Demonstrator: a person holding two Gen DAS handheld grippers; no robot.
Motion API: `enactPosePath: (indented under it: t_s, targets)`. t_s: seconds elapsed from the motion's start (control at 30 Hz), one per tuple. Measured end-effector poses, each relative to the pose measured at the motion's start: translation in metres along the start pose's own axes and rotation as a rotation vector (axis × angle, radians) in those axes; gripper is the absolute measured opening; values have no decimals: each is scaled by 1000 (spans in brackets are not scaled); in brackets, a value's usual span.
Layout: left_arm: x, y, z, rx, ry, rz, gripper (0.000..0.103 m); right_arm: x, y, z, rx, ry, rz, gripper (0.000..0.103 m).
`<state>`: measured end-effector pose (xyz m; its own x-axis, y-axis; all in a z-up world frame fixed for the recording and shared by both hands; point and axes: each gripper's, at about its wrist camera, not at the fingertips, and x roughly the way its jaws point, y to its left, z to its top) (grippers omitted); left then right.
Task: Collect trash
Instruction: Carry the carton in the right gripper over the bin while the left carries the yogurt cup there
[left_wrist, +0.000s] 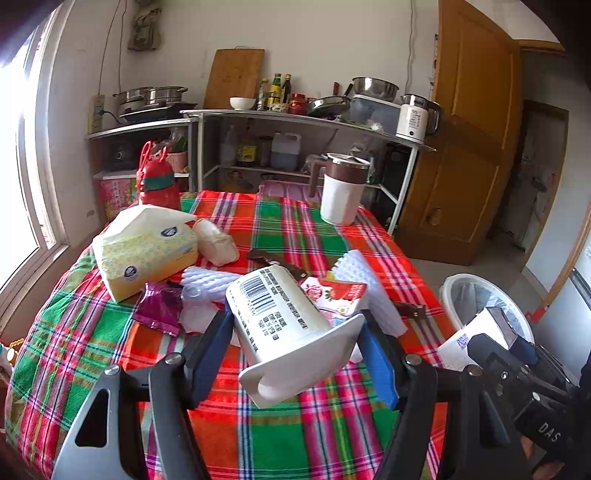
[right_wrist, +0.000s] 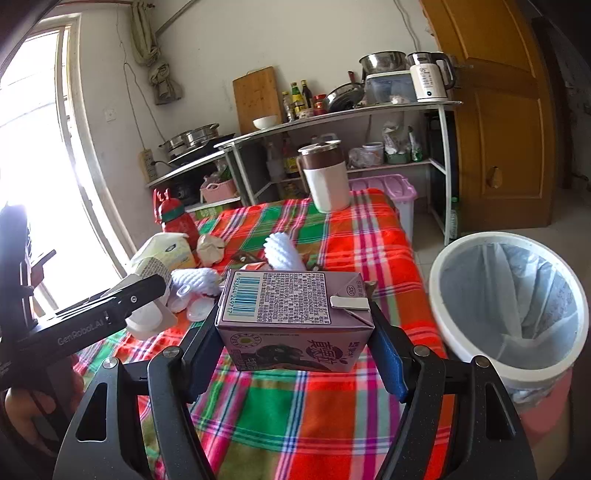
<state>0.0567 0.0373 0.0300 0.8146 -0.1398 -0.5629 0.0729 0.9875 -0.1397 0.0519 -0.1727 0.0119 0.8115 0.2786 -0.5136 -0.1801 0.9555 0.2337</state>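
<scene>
1. Clamping a white cup (left_wrist: 284, 325) between its blue pads, the left tool (left_wrist: 295, 354) holds it tilted above the plaid desk (left_wrist: 280, 435), rim toward the camera.
2. Just past the left tool lie a strawberry-print wrapper (left_wrist: 338, 295), white foam netting (left_wrist: 207, 280) and a purple wrapper (left_wrist: 159, 306); a yellow tissue pack (left_wrist: 147, 251) sits farther left.
3. Gripped in the right tool (right_wrist: 295, 343) is a purple milk carton (right_wrist: 291, 314), barcode side up.
4. Off that tool's right side, beside the desk edge, stands a white bin (right_wrist: 509, 306) lined with a bag.
</scene>
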Motion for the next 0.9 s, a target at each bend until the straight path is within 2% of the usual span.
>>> enactPosePath:
  t_s: [0.2,0.3,0.43,0.63,0.9]
  targets:
    - [3,-38,10,62,-17,-94,70,-17,-35,10,33,-26,-85,72]
    - [9,-59,14,78,-4,-167,70,-26,-55,14,45,-33,-131,73]
    - [19,-90,15,122,7,-229,70,-36,-86,19,80,-35,-185,73]
    - [40,-133,20,160,55,-352,70,-43,-128,23,118,-20,-269,73]
    - [73,-190,12,219,143,-441,70,-30,-182,26,142,60,-368,73]
